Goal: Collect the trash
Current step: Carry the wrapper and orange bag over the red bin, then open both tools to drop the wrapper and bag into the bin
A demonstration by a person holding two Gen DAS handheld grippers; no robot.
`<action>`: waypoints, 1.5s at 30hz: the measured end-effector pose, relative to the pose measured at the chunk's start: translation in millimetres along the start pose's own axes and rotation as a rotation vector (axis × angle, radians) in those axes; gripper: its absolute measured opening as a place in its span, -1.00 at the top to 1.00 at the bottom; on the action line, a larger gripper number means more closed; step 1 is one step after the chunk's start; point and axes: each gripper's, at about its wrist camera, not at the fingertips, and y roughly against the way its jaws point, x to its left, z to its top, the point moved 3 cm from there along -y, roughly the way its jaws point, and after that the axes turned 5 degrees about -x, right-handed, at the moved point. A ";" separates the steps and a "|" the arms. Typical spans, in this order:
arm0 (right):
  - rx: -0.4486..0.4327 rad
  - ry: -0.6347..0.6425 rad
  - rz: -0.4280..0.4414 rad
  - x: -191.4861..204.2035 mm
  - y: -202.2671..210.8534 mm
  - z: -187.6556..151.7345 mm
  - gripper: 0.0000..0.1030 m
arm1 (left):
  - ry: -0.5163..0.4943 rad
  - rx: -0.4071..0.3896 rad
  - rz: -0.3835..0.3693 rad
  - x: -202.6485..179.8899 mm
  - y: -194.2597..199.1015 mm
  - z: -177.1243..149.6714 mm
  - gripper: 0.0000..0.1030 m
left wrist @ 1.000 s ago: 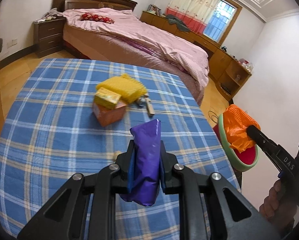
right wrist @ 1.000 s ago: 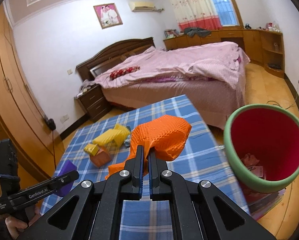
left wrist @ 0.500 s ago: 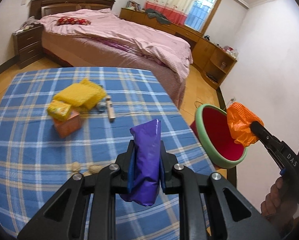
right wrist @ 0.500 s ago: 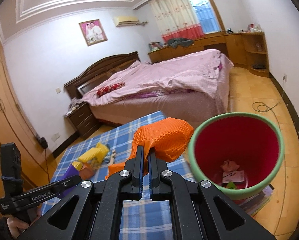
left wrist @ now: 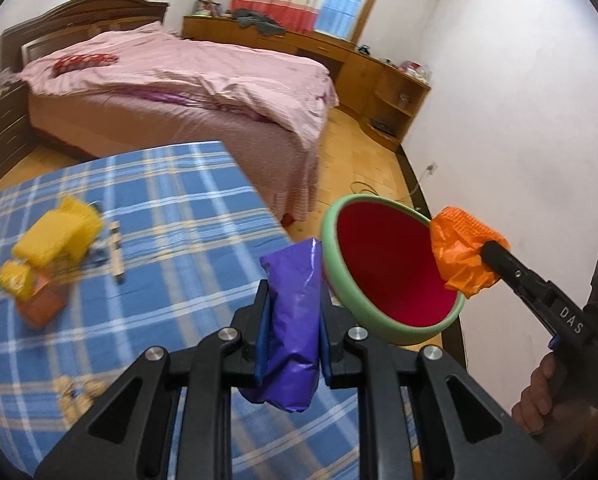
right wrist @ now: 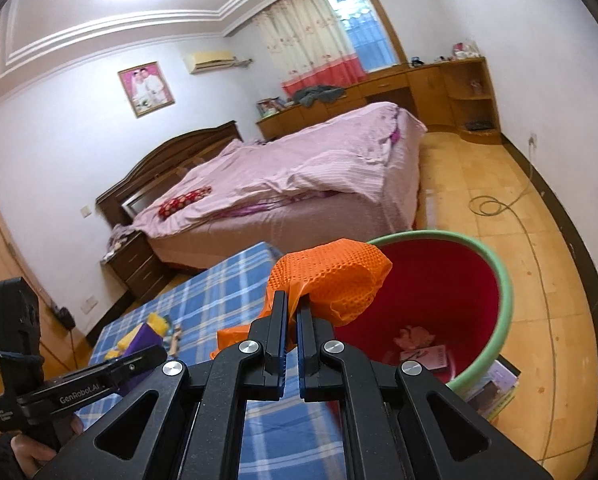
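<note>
My left gripper (left wrist: 293, 300) is shut on a purple plastic wrapper (left wrist: 293, 320), held above the right edge of the blue plaid table (left wrist: 171, 208). My right gripper (right wrist: 293, 308) is shut on a crumpled orange mesh bag (right wrist: 331, 276); in the left wrist view that orange mesh bag (left wrist: 463, 256) hangs at the right rim of the bin. The red bin with a green rim (left wrist: 383, 272) stands on the floor just past the table. Inside the bin (right wrist: 495, 276) lie pink scraps and a small box.
A yellow mesh bag (left wrist: 59, 232), a yellow packet on an orange box (left wrist: 35, 300), a wooden stick (left wrist: 117, 254) and nut shells (left wrist: 75, 394) lie on the table. A pink bed (left wrist: 179, 92), a wooden cabinet (left wrist: 395, 100) and a floor cable (right wrist: 495, 208) lie beyond.
Both grippers have swung right from over the table toward the bin. The bin now fills more of both views, and the orange bag sits over its rim.
</note>
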 end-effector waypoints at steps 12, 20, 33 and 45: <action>0.068 -0.076 -0.103 -71.5 -23.0 -5.4 0.93 | -0.087 0.070 -0.093 -62.3 -77.8 5.9 0.62; 0.130 -0.104 -0.128 -103.1 -43.9 -10.6 0.93 | -0.124 0.116 -0.112 -87.4 -121.5 1.9 0.62; 0.165 -0.082 -0.124 -119.5 -61.4 -7.4 0.82 | -0.149 0.133 -0.065 -105.4 -152.4 1.4 0.40; 0.156 -0.111 -0.121 -118.2 -58.9 -6.9 0.45 | -0.130 0.136 -0.046 -95.9 -143.3 2.0 0.21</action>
